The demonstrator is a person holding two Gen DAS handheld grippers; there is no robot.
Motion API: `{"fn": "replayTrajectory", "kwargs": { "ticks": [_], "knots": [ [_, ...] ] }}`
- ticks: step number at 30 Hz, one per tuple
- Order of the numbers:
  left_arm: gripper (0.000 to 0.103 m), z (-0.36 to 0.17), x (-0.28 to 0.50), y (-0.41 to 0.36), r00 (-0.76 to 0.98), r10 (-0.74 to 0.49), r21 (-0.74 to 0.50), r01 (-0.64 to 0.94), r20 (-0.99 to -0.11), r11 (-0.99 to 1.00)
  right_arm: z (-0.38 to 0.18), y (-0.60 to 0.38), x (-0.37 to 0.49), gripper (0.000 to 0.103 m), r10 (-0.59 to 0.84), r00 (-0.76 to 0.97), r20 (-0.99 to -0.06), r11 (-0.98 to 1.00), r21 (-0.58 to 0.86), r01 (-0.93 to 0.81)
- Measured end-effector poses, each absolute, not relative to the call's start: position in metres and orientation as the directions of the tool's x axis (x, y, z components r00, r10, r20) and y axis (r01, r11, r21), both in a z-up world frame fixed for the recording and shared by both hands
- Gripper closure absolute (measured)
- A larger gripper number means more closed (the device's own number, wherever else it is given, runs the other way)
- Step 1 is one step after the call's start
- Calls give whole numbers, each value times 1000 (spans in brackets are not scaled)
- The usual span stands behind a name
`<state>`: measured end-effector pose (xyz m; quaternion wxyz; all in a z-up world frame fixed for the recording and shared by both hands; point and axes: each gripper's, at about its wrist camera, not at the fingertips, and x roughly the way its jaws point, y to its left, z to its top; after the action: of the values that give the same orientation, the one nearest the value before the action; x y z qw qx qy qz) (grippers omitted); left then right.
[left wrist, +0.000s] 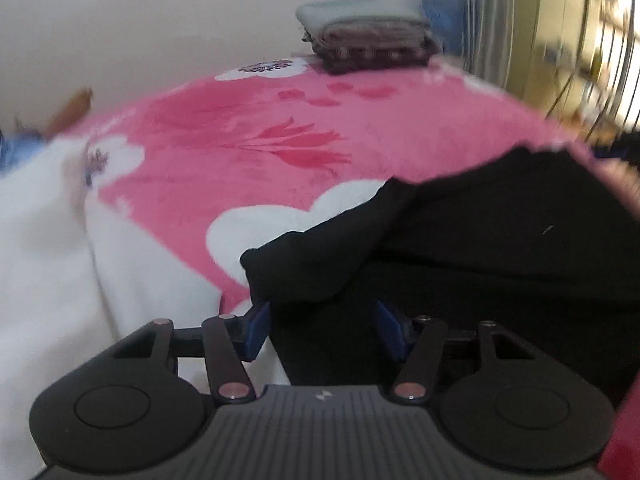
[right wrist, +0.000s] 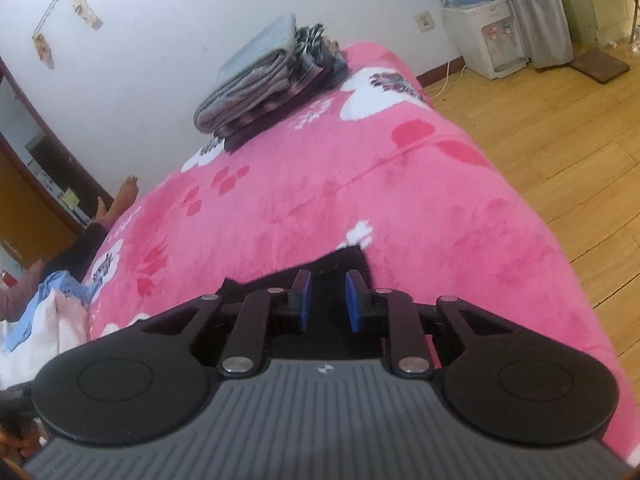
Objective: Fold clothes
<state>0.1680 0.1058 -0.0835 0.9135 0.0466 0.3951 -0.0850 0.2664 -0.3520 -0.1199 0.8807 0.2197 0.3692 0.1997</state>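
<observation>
- Black garment [left wrist: 500, 240]: lies at the near edge of the bed, bunched and folded over itself, spreading to the right in the left wrist view.
- Left gripper [left wrist: 320, 328]: jaws partly apart with a thick fold of the black garment filling the gap between the blue pads [left wrist: 256, 326]; the view is blurred and I cannot tell whether the pads press on it.
- Right gripper [right wrist: 328, 300]: jaws narrowed, a small gap showing, black cloth lying between and beneath them; contact with the pads cannot be made out.
- Pink blanket [right wrist: 360, 184]: covers the bed, with white hearts and red flower prints.
- Folded stack [right wrist: 260, 80]: grey and dark cloths, at the far end of the bed by the wall.
- White cloth [left wrist: 48, 260]: on the near left.
- Water dispenser [right wrist: 484, 36]: far right, on the wooden floor [right wrist: 560, 140].
- A person's bare foot [right wrist: 120, 200]: at the bed's left edge.
</observation>
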Motion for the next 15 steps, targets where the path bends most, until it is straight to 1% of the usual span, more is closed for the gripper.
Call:
{"fn": "replayTrajectory", "kwargs": {
  "ticks": [2,6,9,10,12,13,15],
  "knots": [
    [48,-89,176,93,682,-65,82,182,-728,980,-124,-350,267,84,522,639,-564,818,544,-188],
    [48,-80,205,120,714,-40,-56,2,-699,998,-126,-344,268,84,525,631,-571,820,537,-196],
    [48,-81,221,145,724,25,-113,-141,-690,983,-127,-342,269,84,516,632,-578,829,522,-200],
    [48,-84,224,154,716,16,-158,-176,-697,972,-127,-344,269,84,509,636,-580,833,518,-195],
    [47,-89,224,172,716,-66,-291,-196,-695,936,-129,-349,270,84,498,643,-581,836,520,-178],
    [44,-92,222,179,718,-109,-348,-194,-687,917,-130,-352,272,84,501,644,-578,832,527,-175],
    [40,-97,219,185,715,-159,-393,-174,-681,903,-131,-358,274,79,511,642,-571,822,542,-172]
  ]
}}
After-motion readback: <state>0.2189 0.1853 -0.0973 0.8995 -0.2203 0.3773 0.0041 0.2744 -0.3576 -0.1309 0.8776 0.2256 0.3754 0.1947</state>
